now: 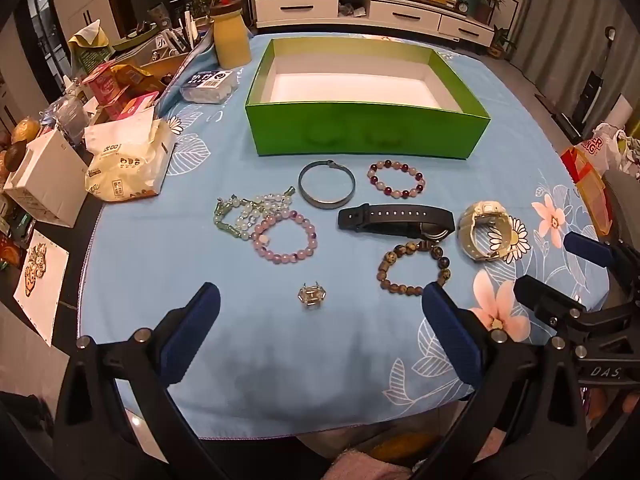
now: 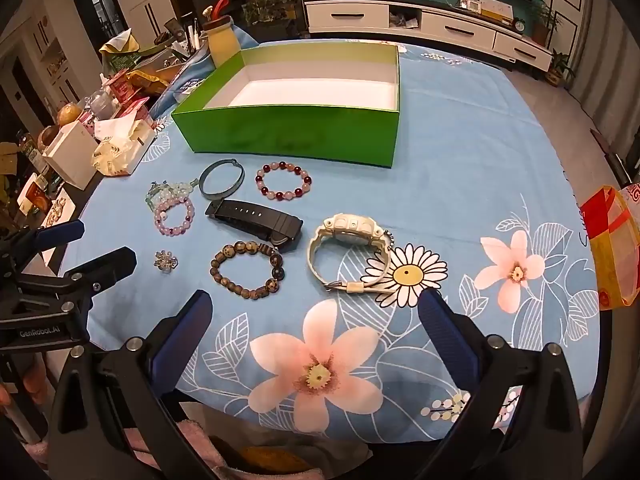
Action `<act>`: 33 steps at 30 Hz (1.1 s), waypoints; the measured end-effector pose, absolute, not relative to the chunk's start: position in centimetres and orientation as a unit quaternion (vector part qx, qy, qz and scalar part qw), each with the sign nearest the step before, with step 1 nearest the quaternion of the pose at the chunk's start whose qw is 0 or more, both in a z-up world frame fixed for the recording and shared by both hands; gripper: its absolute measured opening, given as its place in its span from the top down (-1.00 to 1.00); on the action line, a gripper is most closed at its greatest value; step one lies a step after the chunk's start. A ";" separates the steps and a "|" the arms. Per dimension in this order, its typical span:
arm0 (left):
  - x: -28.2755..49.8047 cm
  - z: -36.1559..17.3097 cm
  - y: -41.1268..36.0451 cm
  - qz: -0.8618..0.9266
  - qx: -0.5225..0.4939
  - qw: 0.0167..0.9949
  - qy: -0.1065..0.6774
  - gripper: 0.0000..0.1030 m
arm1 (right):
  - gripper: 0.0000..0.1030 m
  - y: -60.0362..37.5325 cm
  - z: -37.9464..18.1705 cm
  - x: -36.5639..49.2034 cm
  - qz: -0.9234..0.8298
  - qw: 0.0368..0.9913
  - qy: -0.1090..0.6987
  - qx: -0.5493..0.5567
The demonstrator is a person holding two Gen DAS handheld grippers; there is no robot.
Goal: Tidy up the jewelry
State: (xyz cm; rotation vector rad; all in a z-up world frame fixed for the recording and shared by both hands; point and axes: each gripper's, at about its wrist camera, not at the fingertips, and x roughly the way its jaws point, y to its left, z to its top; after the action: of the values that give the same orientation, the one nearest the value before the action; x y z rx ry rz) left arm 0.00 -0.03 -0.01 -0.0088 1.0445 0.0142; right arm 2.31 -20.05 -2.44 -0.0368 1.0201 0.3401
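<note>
While both grippers, left (image 1: 320,332) and right (image 2: 316,328), hang spread wide with nothing between their pads, the jewelry lies untouched before the empty green box (image 1: 360,132), probably laid out for sorting: bangle (image 1: 327,185), red bracelet (image 1: 396,180), pink bracelet (image 1: 285,236), black watch (image 1: 396,221), white watch (image 2: 352,254), brown bracelet (image 2: 248,266) and brooch (image 1: 312,297), all on a blue floral cloth (image 1: 280,360); clutter crowds its left edge, a living room beyond

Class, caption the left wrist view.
Open left gripper above bracelets, watches and a ring before an empty green box.
</note>
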 end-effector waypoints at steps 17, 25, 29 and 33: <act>-0.2 0.3 -0.3 0.010 0.005 0.871 0.492 -0.96 | -0.97 -20.0 -2.5 2.4 0.160 0.859 0.487 -0.018; -0.2 0.3 -0.2 0.009 0.004 0.871 0.491 -0.96 | -0.97 -20.0 -2.7 2.4 0.157 0.859 0.487 -0.017; -0.3 0.2 -0.4 0.007 0.007 0.871 0.492 -0.96 | -0.97 -20.0 -2.7 2.5 0.157 0.859 0.486 -0.018; -0.2 0.2 -0.5 0.006 0.009 0.870 0.492 -0.96 | -0.97 -20.0 -2.8 2.4 0.156 0.861 0.484 -0.021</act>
State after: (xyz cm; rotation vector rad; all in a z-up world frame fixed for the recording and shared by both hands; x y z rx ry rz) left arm -0.17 -0.49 0.17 0.0180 1.0296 0.0129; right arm 2.42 -20.00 -2.75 -0.0435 1.0164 0.3271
